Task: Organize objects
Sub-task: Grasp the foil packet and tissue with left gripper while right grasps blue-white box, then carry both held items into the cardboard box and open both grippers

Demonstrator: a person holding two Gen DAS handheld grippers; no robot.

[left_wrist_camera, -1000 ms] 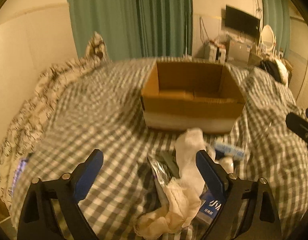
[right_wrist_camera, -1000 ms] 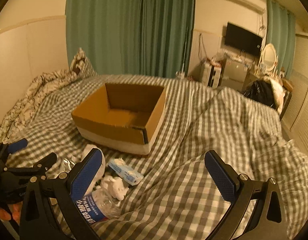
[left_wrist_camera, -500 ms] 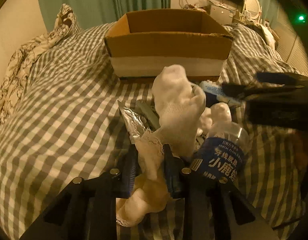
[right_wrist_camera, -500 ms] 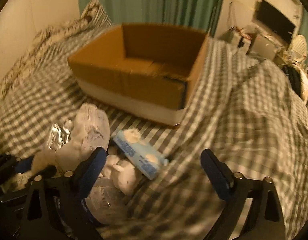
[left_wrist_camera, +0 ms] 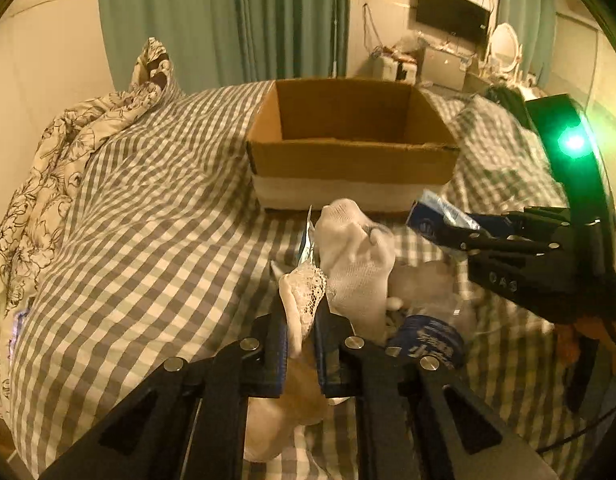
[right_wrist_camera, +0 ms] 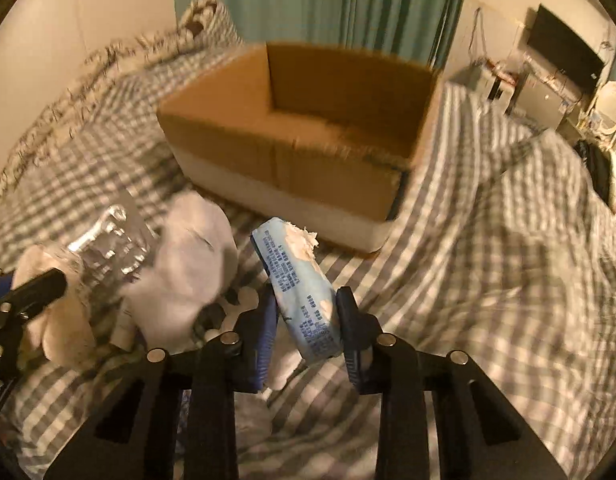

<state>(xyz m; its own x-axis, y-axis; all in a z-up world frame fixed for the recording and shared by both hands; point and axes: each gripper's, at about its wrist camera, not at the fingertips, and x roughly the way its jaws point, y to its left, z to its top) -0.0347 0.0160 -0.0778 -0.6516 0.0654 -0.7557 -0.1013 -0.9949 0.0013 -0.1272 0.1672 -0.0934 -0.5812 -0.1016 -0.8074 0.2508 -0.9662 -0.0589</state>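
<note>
My left gripper (left_wrist_camera: 301,320) is shut on a white sock (left_wrist_camera: 356,256) with a lace cuff and holds it above the checked bed. The sock also shows in the right wrist view (right_wrist_camera: 187,264). My right gripper (right_wrist_camera: 308,312) is shut on a light blue tissue pack (right_wrist_camera: 299,280), lifted off the bed; the pack shows in the left wrist view (left_wrist_camera: 440,216). An open cardboard box (left_wrist_camera: 348,148) stands on the bed just beyond both grippers, also seen in the right wrist view (right_wrist_camera: 299,128), and looks empty.
A water bottle with a blue label (left_wrist_camera: 424,340), a silver foil wrapper (right_wrist_camera: 107,240) and a small white plush (right_wrist_camera: 283,368) lie under the grippers. A floral duvet (left_wrist_camera: 47,160) lies bunched at the left. Green curtains (left_wrist_camera: 227,20) hang behind.
Both grippers went from open to shut. The left closed on the sock and raised it. The right moved down to the tissue pack, closed on it and lifted it.
</note>
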